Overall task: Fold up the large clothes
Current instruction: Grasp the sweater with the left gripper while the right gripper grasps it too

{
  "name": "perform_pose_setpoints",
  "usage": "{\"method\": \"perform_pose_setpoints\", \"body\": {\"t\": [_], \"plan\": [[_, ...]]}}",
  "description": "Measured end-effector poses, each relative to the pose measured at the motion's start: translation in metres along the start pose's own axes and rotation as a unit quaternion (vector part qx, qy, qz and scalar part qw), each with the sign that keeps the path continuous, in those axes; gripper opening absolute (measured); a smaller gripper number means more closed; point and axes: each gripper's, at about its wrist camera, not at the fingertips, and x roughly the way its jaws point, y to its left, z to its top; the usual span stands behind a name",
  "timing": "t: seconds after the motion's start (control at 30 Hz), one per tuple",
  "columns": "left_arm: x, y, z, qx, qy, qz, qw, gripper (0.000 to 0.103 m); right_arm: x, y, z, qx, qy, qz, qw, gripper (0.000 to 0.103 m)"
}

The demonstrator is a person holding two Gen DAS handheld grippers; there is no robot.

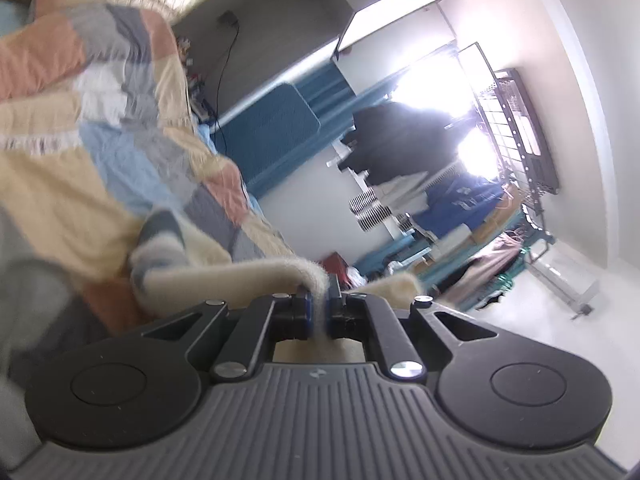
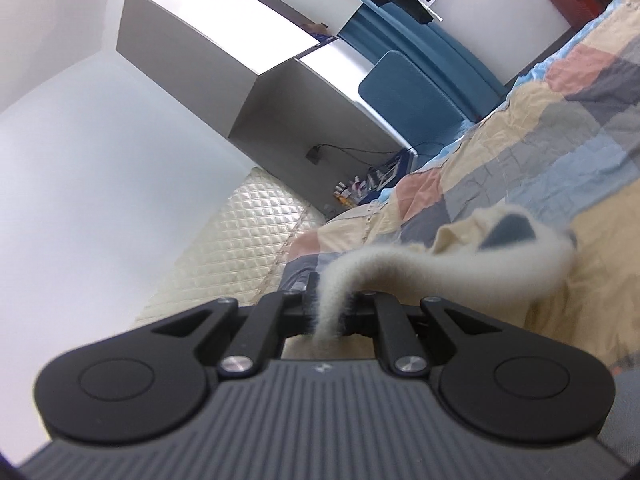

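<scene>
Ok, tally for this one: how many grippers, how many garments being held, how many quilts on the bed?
Grippers: 2, left gripper and right gripper, both shut on the cloth.
Garments: 1, fuzzy cream garment.
Quilts: 1, patchwork quilt.
Total: 4

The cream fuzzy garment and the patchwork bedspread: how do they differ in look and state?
The cream fuzzy garment is mostly one pale colour and fluffy; the patchwork bedspread has peach, blue, grey and beige blocks and looks smooth and creased. The garment is pinched in the shut jaws of the left gripper and the right gripper; the bedspread lies spread on the bed. Both are soft cloth.
</scene>
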Motion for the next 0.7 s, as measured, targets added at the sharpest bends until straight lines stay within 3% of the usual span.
{"method": "perform_pose_setpoints", "body": {"t": [0.37,0.7], "plan": [[0.184,0.044,0.066,0.010,0.008,0.095,0.9954,0.007,0.150,-0.062,0.070,0.097,-0.035,-0.078,0.992,0.012],[0.291,0.125,0.068,0.022,0.067,0.132,0.9888,0.012,0.247,-0.151,0.060,0.112,0.010,-0.160,0.981,0.012]]}}
